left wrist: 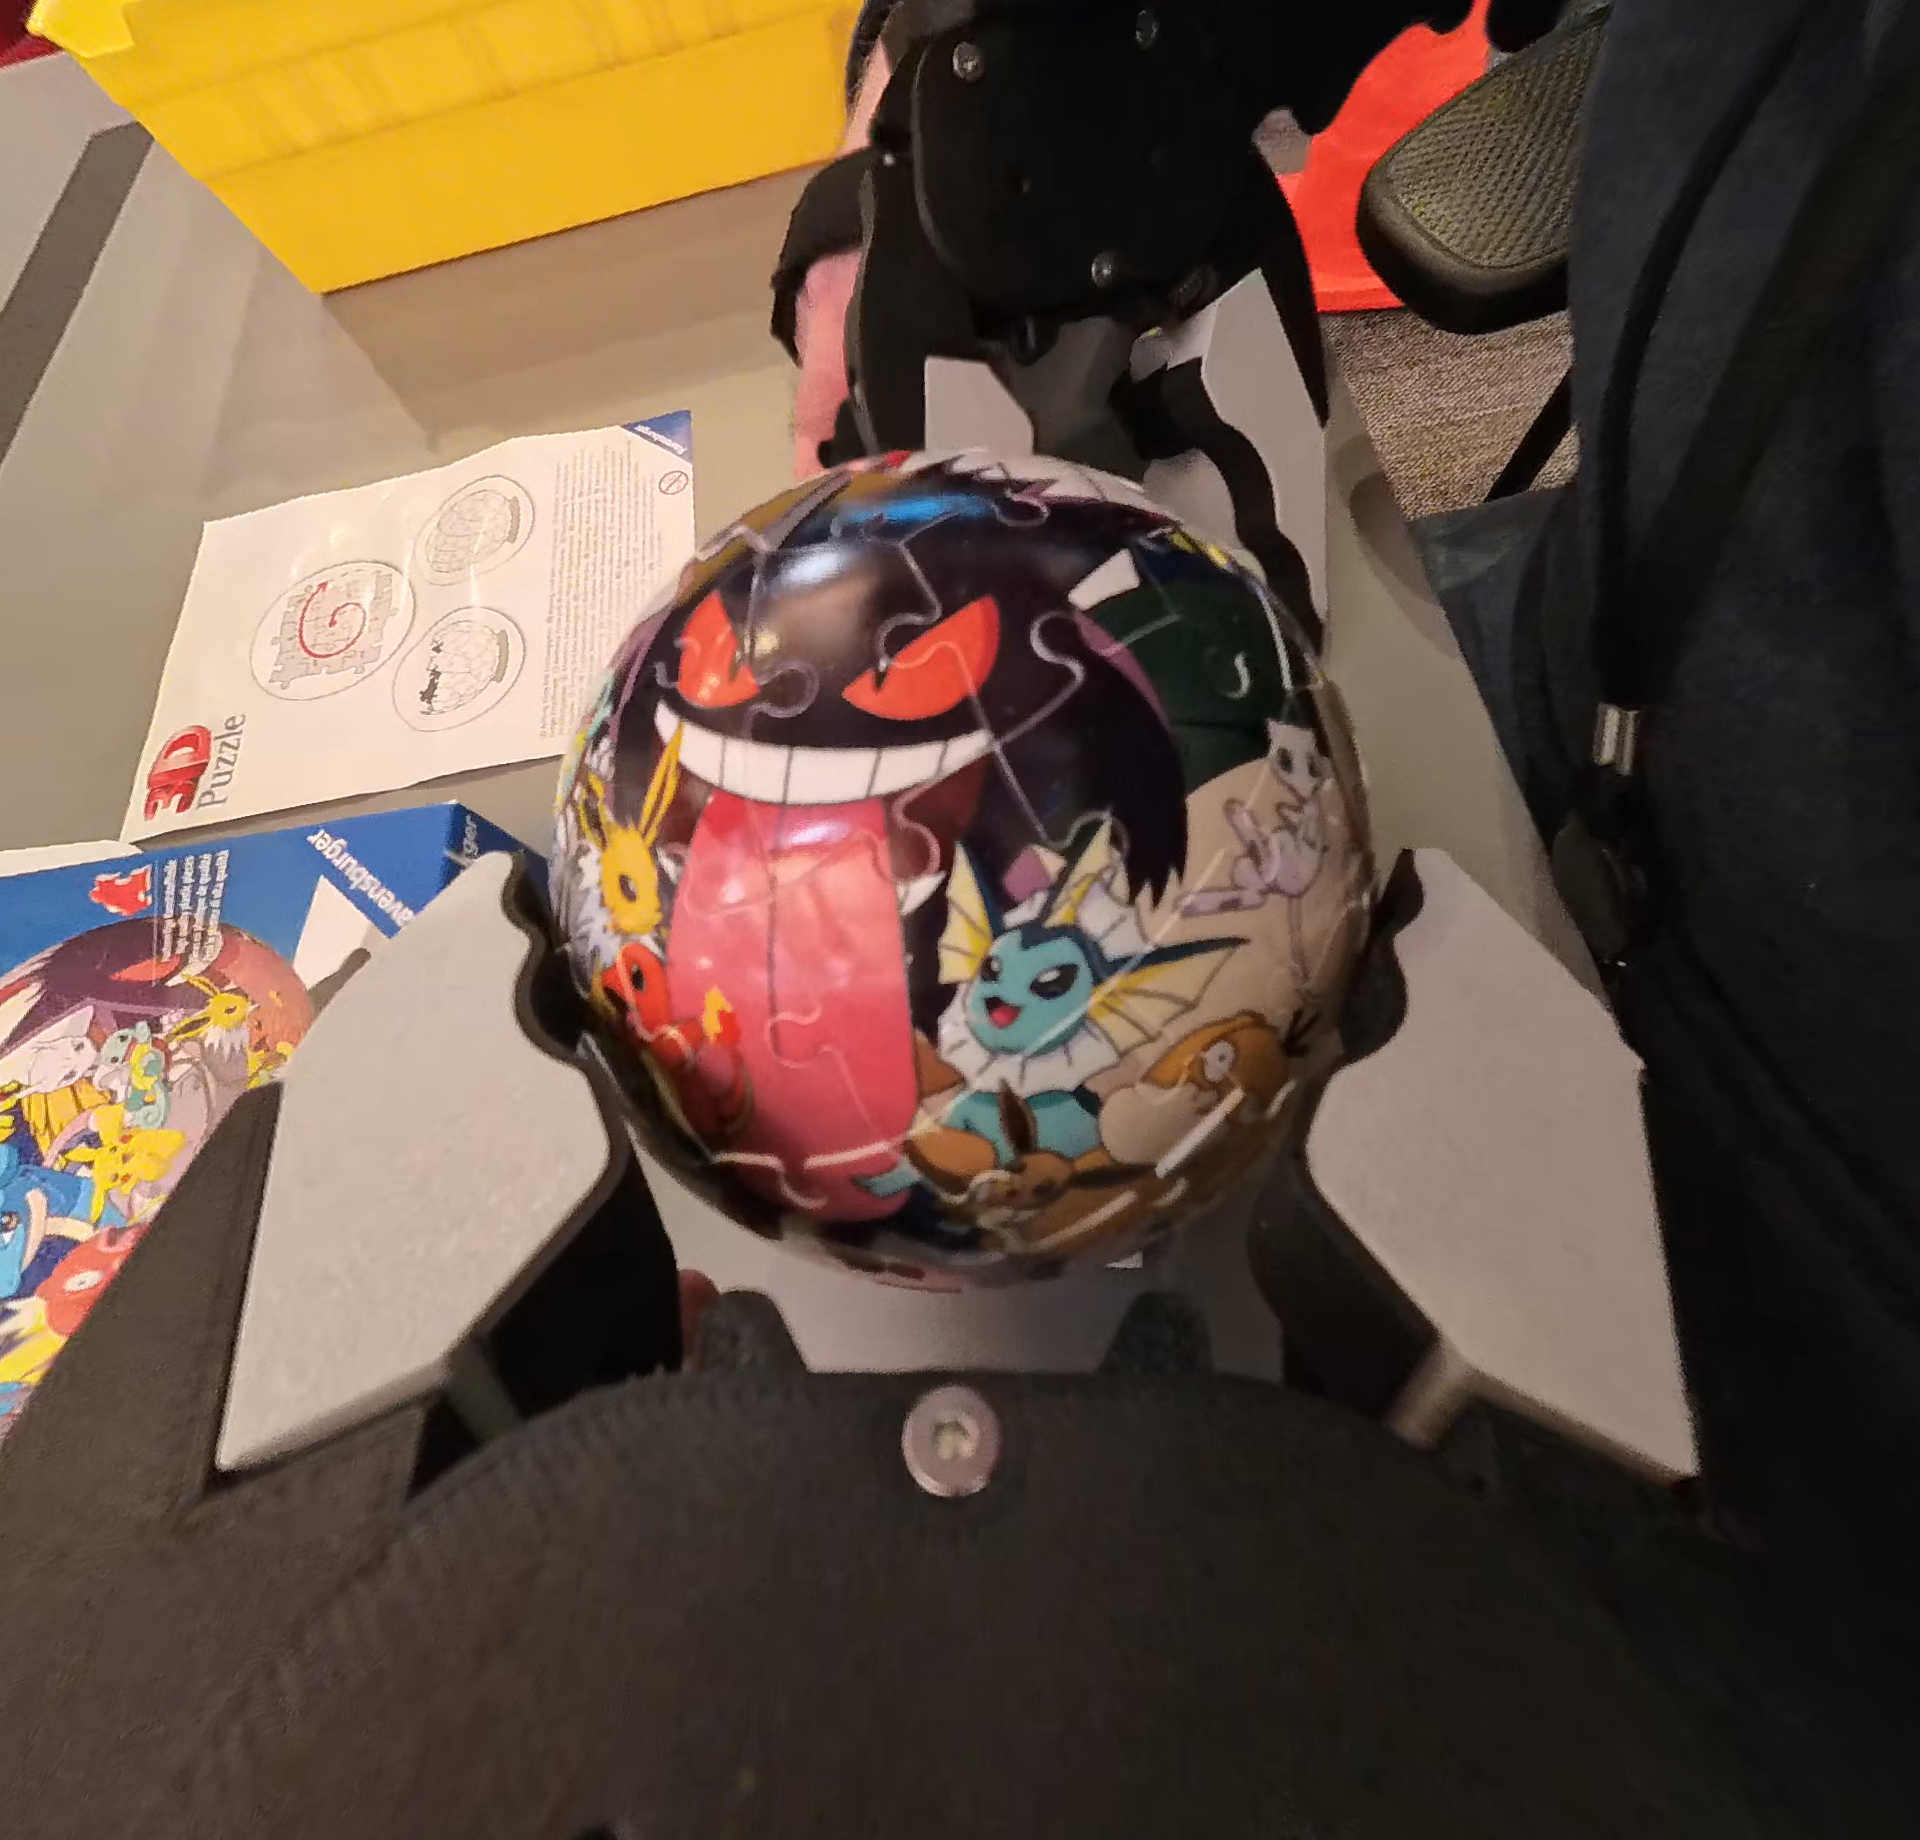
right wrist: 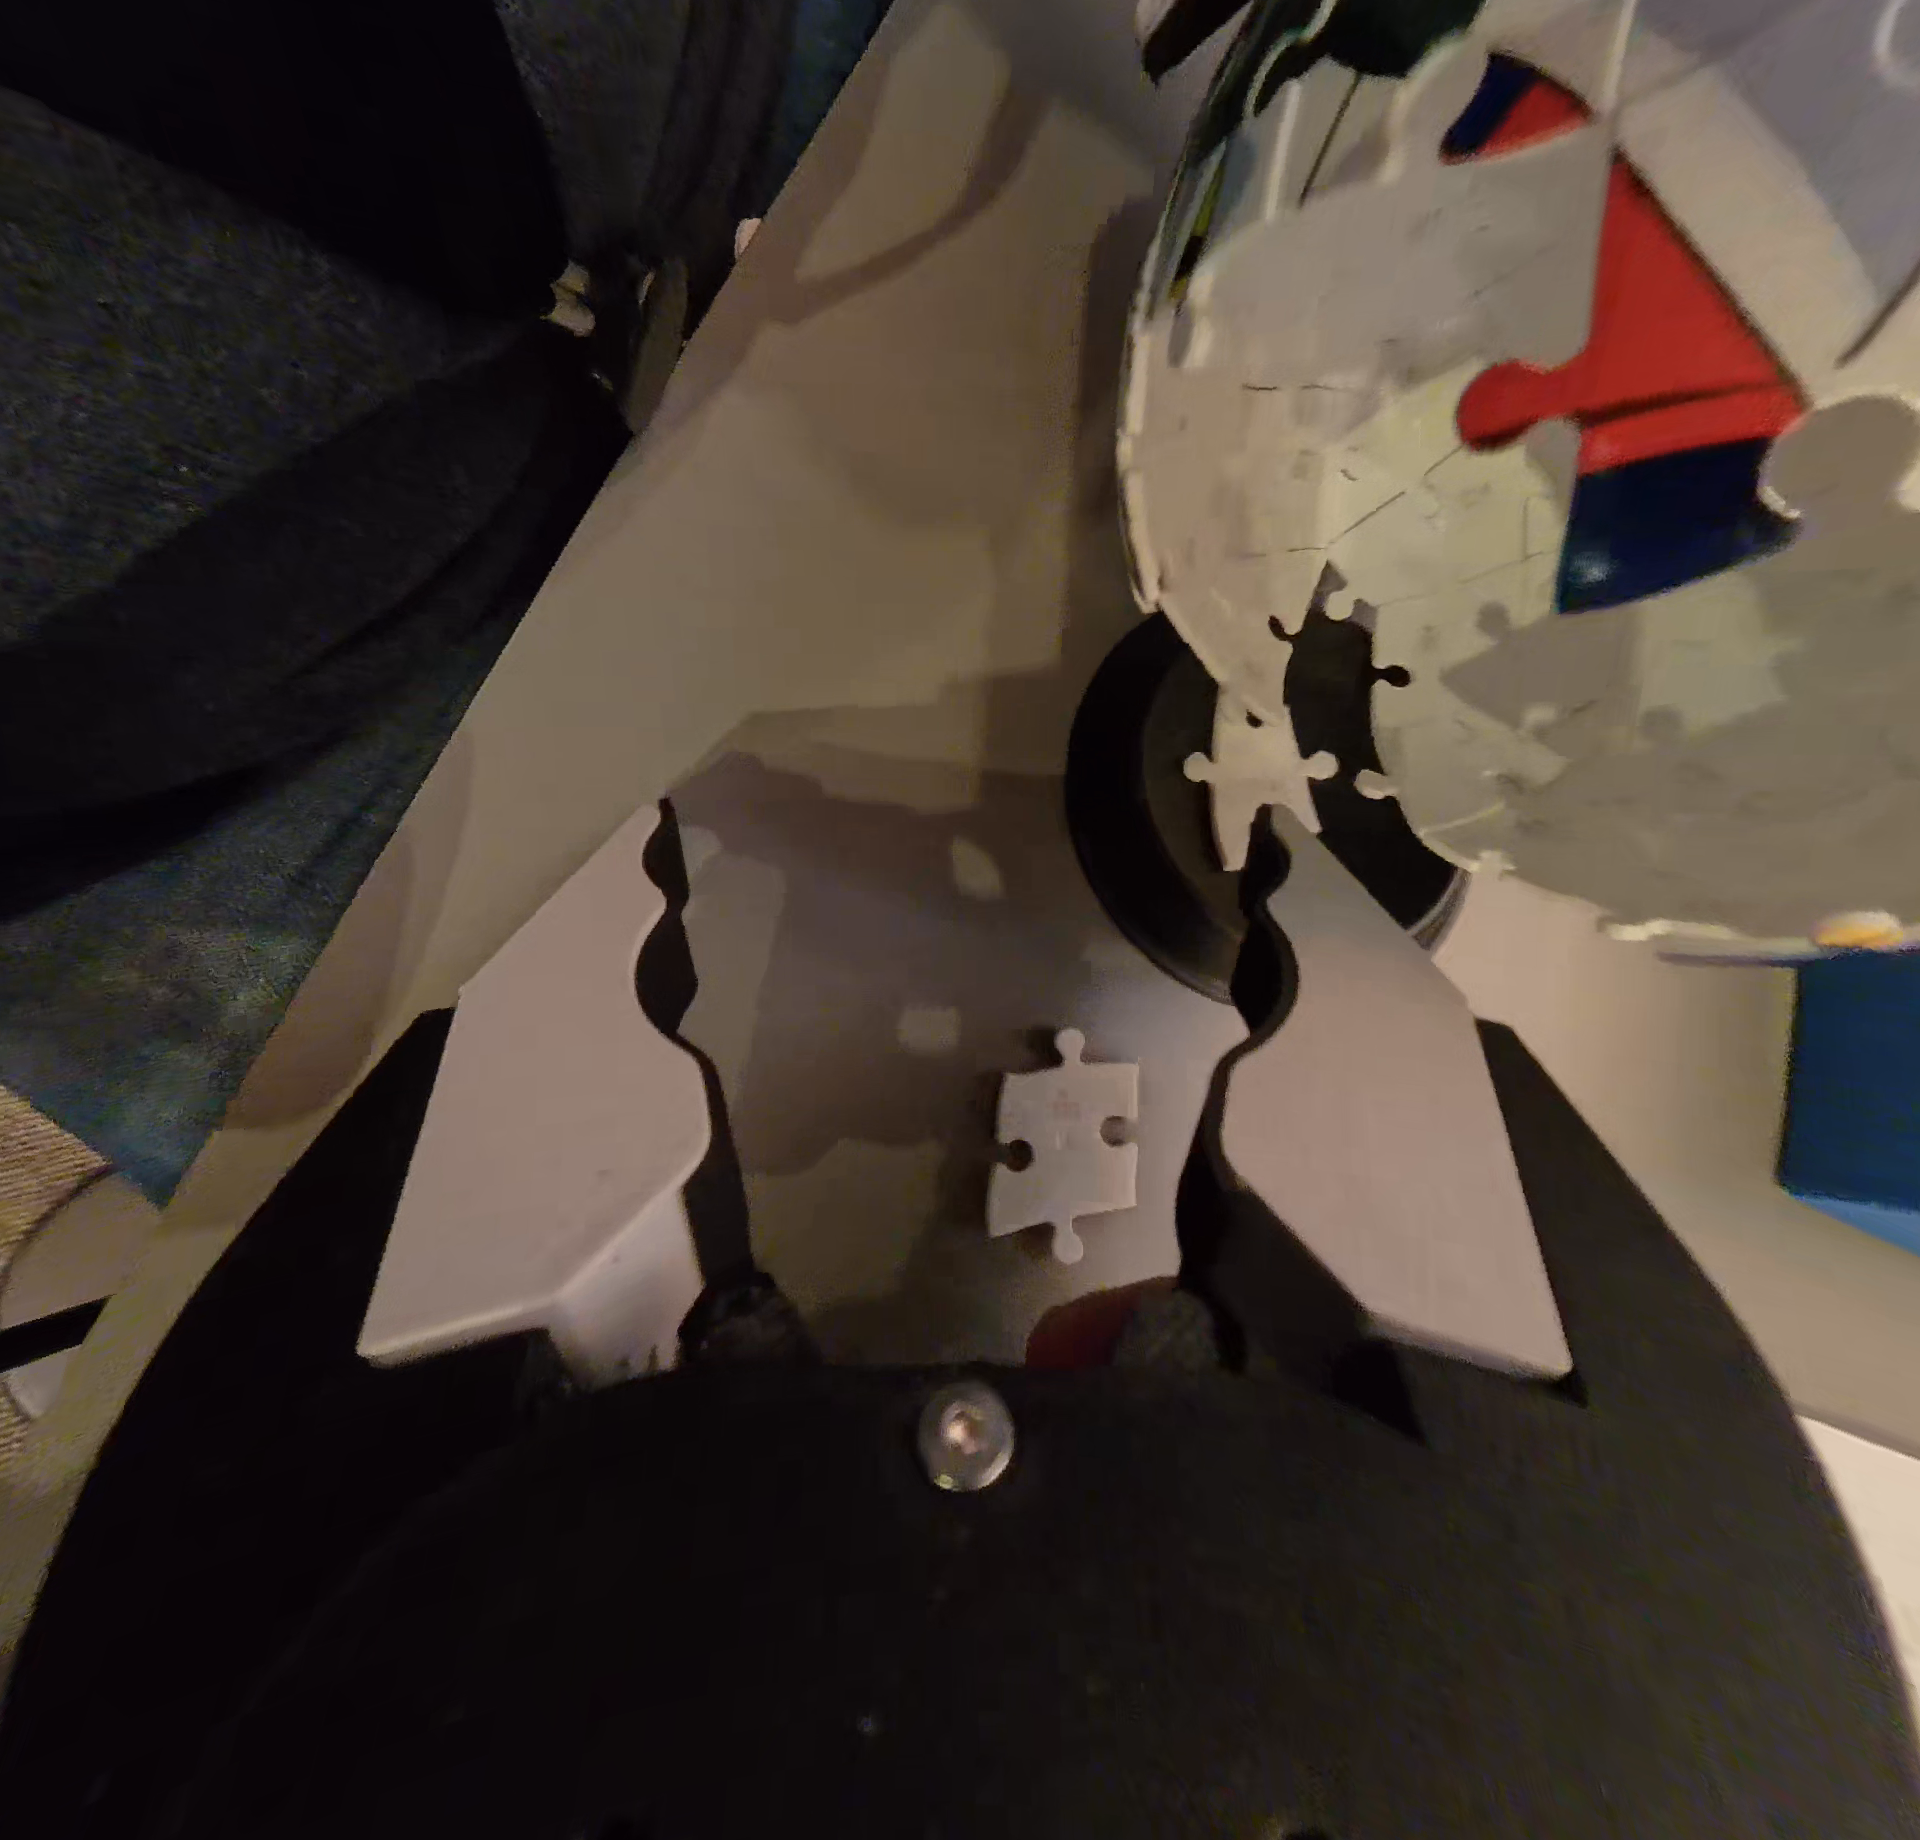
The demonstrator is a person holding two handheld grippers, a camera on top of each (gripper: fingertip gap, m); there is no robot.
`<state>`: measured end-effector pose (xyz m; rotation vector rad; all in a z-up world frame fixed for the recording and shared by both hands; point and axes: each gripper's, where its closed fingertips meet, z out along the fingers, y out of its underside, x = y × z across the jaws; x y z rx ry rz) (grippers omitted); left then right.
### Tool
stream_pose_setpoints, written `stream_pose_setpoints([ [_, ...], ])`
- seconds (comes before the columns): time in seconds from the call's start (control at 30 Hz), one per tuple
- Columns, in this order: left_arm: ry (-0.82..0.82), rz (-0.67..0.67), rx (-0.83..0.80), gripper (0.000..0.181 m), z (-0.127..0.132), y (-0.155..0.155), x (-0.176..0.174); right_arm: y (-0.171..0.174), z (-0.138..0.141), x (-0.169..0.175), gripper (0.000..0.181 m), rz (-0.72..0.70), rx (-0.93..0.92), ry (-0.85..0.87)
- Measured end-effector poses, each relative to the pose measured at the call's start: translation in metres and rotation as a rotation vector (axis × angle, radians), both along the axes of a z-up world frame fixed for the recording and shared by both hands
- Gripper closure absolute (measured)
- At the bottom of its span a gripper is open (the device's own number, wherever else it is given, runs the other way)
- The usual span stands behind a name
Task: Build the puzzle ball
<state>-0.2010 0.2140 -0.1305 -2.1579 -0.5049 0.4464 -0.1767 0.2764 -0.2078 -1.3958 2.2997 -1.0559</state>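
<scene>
Left gripper (left wrist: 961, 943): clamped on the puzzle ball (left wrist: 961, 855), one finger against each side, ball held above the grey table (left wrist: 582, 377).
Puzzle ball, left wrist view: near-complete sphere printed with cartoon creatures; seams between pieces visible.
Right gripper (left wrist: 1081, 408), same view: behind the ball, black body with grey fingers reaching toward its far side.
Yellow bin (left wrist: 447, 97): top left on the table; the part of its interior in view shows no contents.
Instruction sheet (left wrist: 416, 627): white, lying flat beside the ball, with round diagrams, a logo and small print.
Puzzle box (left wrist: 156, 1011): blue, bearing cartoon artwork and printed text, at the left edge, partly behind the left finger.

Right gripper (right wrist: 966, 834), right wrist view: jaws spread apart, nothing between them.
Puzzle ball (right wrist: 1455, 595), this view: upper right, white inner surface seen through a large opening; blue and red show through it.
Small gap in the shell: a white puzzle piece (right wrist: 1252, 782) hangs at its edge, just above the right finger tip.
Loose puzzle piece (right wrist: 1060, 1141): white side up, flat on the table between the fingers.
Black round stand (right wrist: 1132, 855): on the table, beneath the ball.
</scene>
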Motion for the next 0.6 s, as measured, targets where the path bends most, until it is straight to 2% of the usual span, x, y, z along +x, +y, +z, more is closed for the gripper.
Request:
stream_pose_setpoints([
  [0.03, -0.003, 0.001, -0.002, 0.039, 0.000, 0.000, -0.001, 0.001, -0.002, 0.002, 0.075, 0.002, 0.022, -0.024],
  [0.23, -0.021, -0.001, 0.000, 0.039, -0.002, 0.005, 0.002, 0.000, -0.007, 0.008, 0.066, -0.007, 0.087, -0.065],
  [0.6, -0.040, 0.031, -0.007, 0.039, -0.007, 0.002, 0.001, -0.004, -0.001, 0.022, 0.066, -0.077, 0.151, -0.137],
])
